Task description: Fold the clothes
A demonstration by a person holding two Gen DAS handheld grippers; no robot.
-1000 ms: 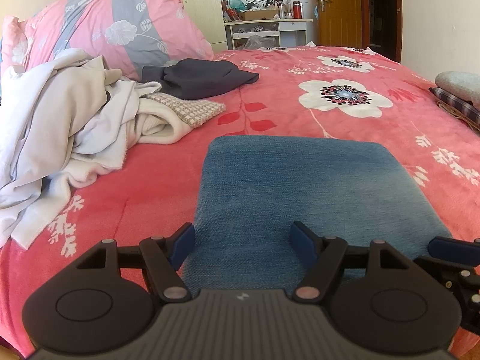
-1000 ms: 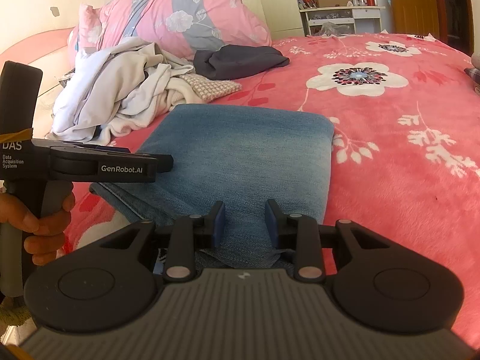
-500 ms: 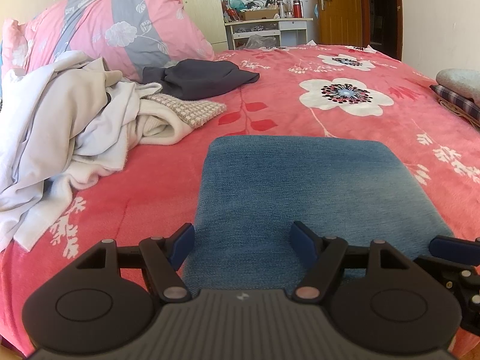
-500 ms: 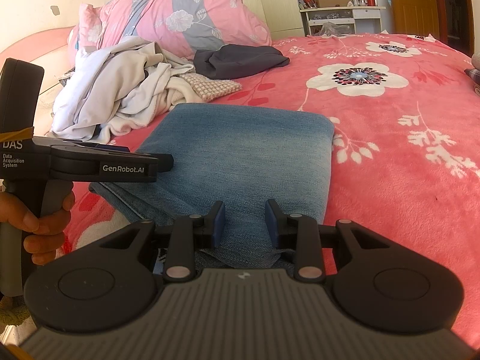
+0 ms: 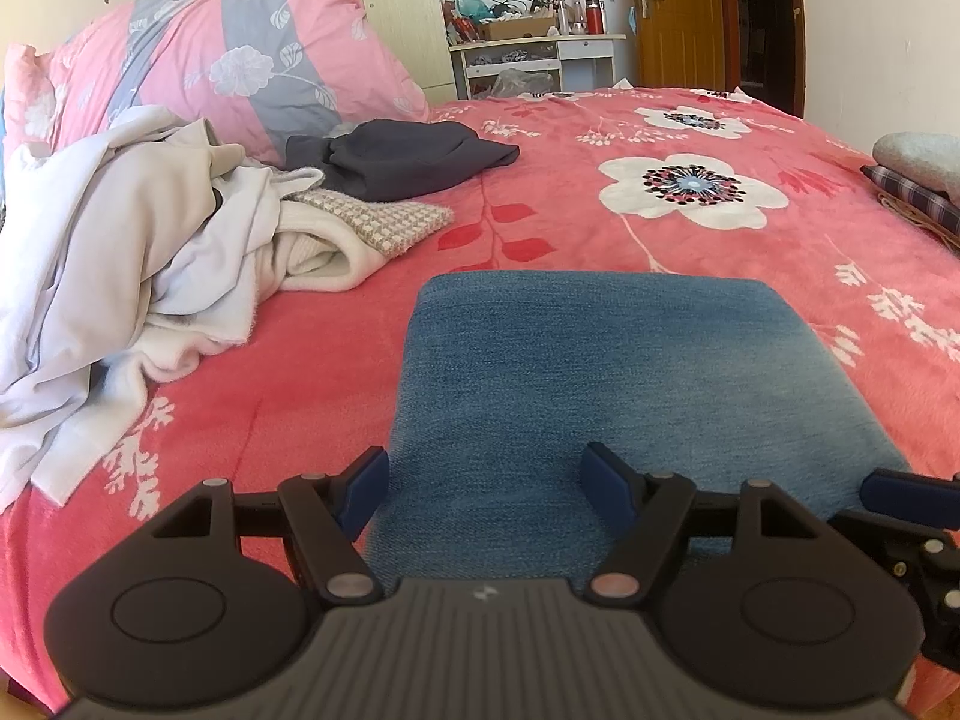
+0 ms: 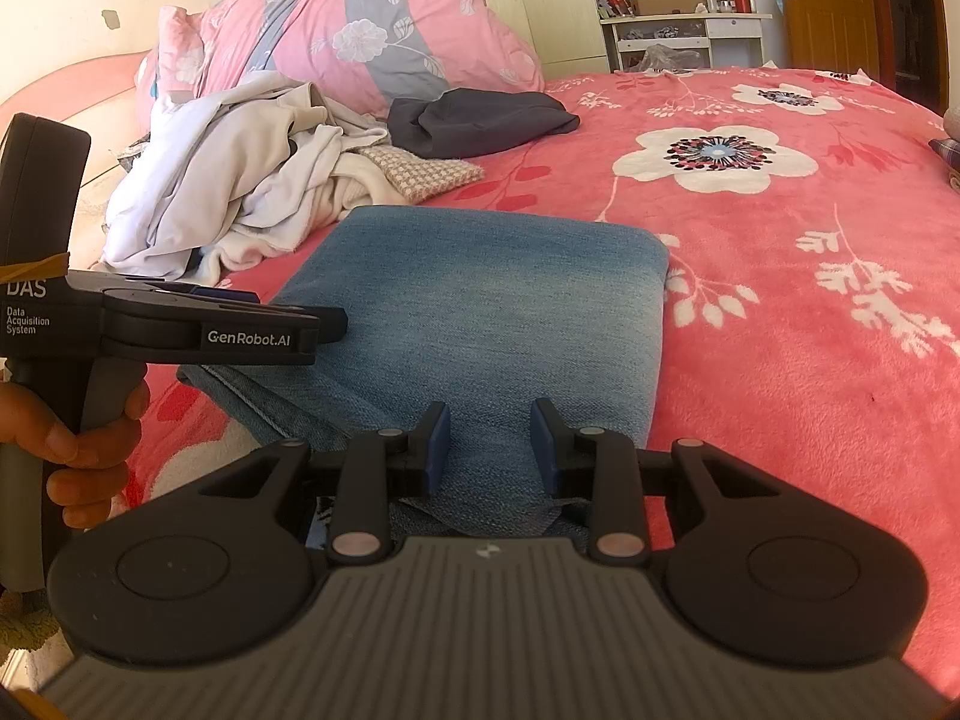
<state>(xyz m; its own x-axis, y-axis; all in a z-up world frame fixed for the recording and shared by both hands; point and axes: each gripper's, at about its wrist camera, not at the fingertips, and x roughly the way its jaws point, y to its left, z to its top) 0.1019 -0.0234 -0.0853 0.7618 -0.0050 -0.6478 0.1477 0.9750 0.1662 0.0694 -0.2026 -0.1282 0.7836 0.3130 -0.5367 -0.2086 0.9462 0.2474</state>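
light: bright daylight | shadows: soft | focus: sharp | edges: fisheye bending, dark corner vignette

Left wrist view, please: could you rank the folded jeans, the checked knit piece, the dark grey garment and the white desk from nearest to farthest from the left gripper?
From the left gripper:
1. Folded jeans, directly ahead.
2. Checked knit piece, ahead-left.
3. Dark grey garment, behind it.
4. White desk, by the far wall.

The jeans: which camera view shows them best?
The right wrist view: it shows the jeans with their layered near-left edge and thick right side. The left wrist view shows only the flat top, its near edge behind the claw.
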